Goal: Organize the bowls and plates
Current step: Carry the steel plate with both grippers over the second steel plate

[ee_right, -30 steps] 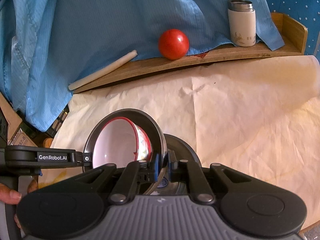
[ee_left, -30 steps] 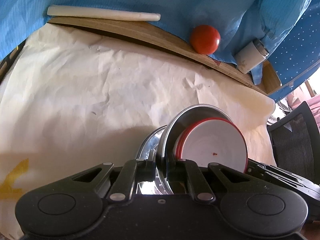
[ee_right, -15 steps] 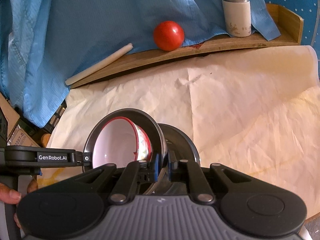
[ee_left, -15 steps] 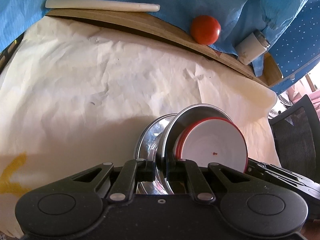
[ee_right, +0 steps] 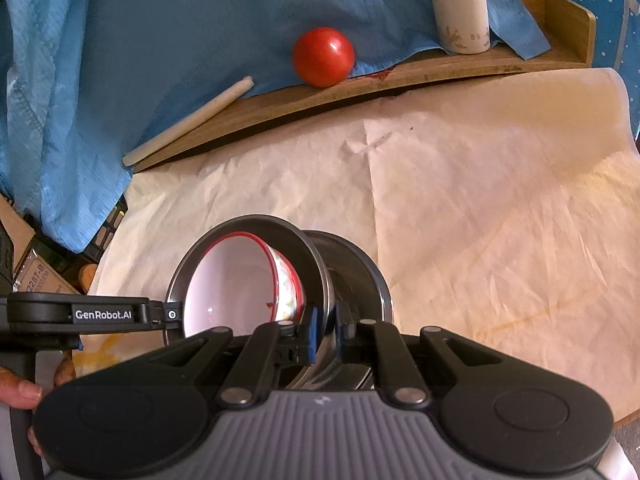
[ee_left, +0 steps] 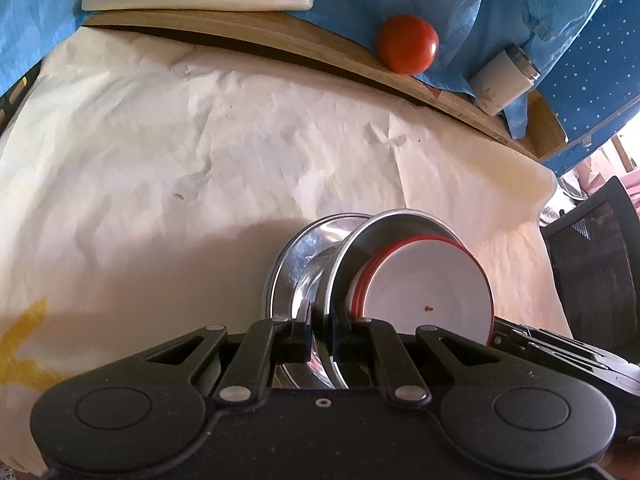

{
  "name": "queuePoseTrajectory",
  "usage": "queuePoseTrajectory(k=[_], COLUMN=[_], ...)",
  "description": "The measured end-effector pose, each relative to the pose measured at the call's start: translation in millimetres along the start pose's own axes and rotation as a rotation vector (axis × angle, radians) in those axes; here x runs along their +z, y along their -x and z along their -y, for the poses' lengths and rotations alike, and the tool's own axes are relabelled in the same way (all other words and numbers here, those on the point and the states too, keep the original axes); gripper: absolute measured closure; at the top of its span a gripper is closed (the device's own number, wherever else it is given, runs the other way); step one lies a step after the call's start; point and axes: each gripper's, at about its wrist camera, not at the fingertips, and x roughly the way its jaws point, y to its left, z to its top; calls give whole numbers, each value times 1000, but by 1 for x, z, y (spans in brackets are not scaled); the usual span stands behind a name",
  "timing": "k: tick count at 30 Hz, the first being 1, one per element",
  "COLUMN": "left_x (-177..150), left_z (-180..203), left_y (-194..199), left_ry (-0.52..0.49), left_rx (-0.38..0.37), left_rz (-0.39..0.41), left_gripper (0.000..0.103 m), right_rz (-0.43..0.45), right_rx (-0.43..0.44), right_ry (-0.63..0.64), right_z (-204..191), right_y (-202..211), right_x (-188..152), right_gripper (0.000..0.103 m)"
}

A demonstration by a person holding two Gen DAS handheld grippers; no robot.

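A steel bowl (ee_left: 404,220) is held tilted on its side over the paper-covered table (ee_left: 200,168). White bowls with red rims (ee_left: 432,284) nest inside it. My left gripper (ee_left: 320,336) is shut on the steel bowl's near rim. From the opposite side my right gripper (ee_right: 326,332) is shut on the same steel bowl (ee_right: 256,226), with the red-rimmed bowls (ee_right: 236,280) facing left. A second steel dish (ee_left: 280,276) sits close behind the bowl's base, also seen as a steel dish (ee_right: 360,264) in the right wrist view; contact is unclear.
Along the back runs a wooden shelf (ee_right: 360,92) with a tomato (ee_right: 323,56), a white flask (ee_right: 460,12) and a white rod (ee_right: 188,120), in front of blue cloth (ee_right: 160,40). A black mesh chair (ee_left: 592,280) stands on the right. Fingers (ee_right: 20,392) hold the left gripper's handle.
The shelf and tomato sit slightly higher in both views. Both grips on the steel bowl are unchanged.
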Motion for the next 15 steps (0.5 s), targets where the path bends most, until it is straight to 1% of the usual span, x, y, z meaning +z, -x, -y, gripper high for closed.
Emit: queuePoseTrajectory(k=[15], left_x=[-4], left_z=[1], left_y=[-7], left_ry=[-4], left_rx=[17], left_rz=[-33], left_gripper=[96], right_rz=[-39], right_rx=[0], right_ry=[-20], right_z=[4], right_y=[-4], right_x=[-1], right_gripper=[93])
